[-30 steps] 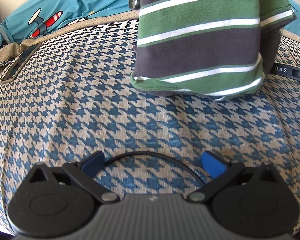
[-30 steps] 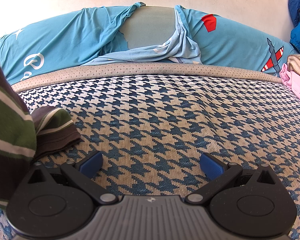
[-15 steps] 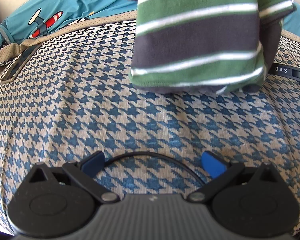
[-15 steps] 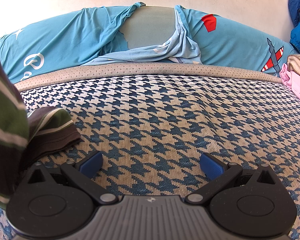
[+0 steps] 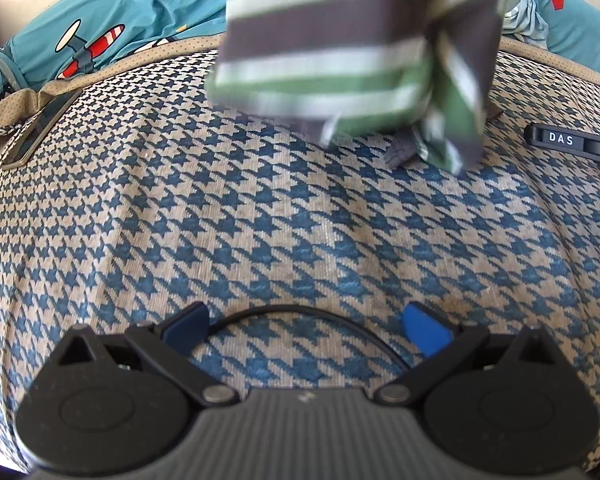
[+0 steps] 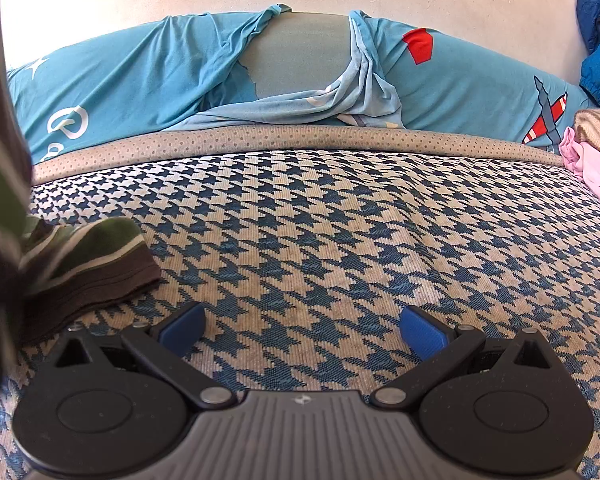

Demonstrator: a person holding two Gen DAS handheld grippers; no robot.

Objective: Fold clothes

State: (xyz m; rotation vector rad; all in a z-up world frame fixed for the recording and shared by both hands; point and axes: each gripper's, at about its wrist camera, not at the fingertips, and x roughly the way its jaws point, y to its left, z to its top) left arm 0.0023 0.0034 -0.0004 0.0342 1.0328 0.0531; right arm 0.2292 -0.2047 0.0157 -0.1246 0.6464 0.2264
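A green, grey and white striped garment (image 5: 352,52) hangs blurred above the far part of the houndstooth bed cover (image 5: 260,208), its lower end trailing on the cover. Neither gripper holds it. The same striped garment (image 6: 84,264) fills the left edge of the right wrist view, with one fold lying on the bed cover (image 6: 340,248). My left gripper (image 5: 306,326) rests low over the cover, open, nothing between its blue pads. My right gripper (image 6: 302,330) is open too, just right of the lying fold.
A teal pillow with plane prints (image 6: 180,76) runs along the wall behind the bed. Pink and beige clothes (image 6: 592,160) lie at the far right. A phone (image 5: 40,128) lies at the cover's left edge, and a black strap marked DAS (image 5: 564,142) at the right.
The striped garment has lifted and swung, its lower edge rising off the cover and bunching to the right. Both grippers have stayed where they were, open.
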